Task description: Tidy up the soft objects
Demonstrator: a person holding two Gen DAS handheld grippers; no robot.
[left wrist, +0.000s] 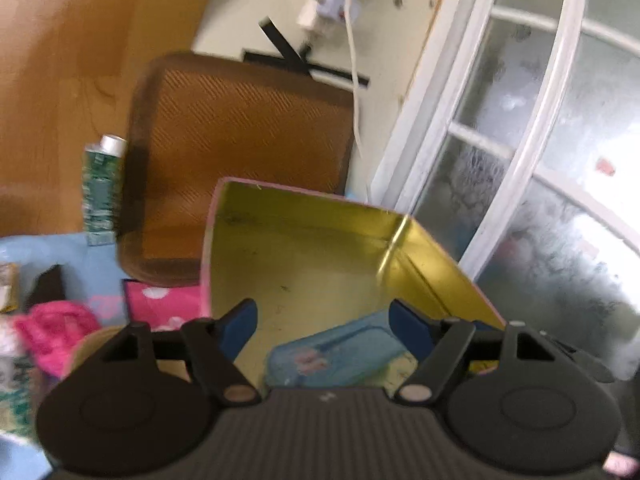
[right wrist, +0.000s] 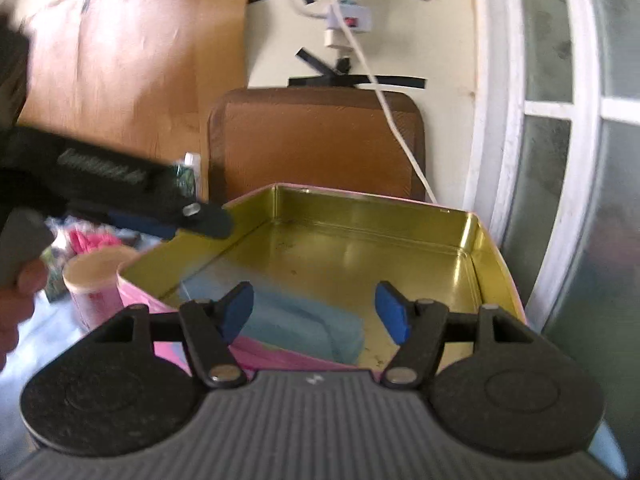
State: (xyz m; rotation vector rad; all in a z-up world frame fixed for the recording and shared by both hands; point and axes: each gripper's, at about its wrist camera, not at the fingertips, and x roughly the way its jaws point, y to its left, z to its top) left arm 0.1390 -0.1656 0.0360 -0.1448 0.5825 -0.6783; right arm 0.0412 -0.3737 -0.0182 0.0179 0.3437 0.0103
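A pink tin box with a gold inside stands open in front of both grippers. A light blue soft pouch lies flat on its floor near the front wall. My left gripper hovers open above the box, with the pouch below its blue pads and apart from them. My right gripper is open over the box's near rim, nothing between its pads. In the right wrist view the left gripper reaches in over the box's left rim. A pink fluffy item lies left of the box.
A brown cushion leans on the wall behind the box. A green tube stands at its left, and a round cream-lidded tub sits left of the box. White window frames close the right side; a white cable hangs down.
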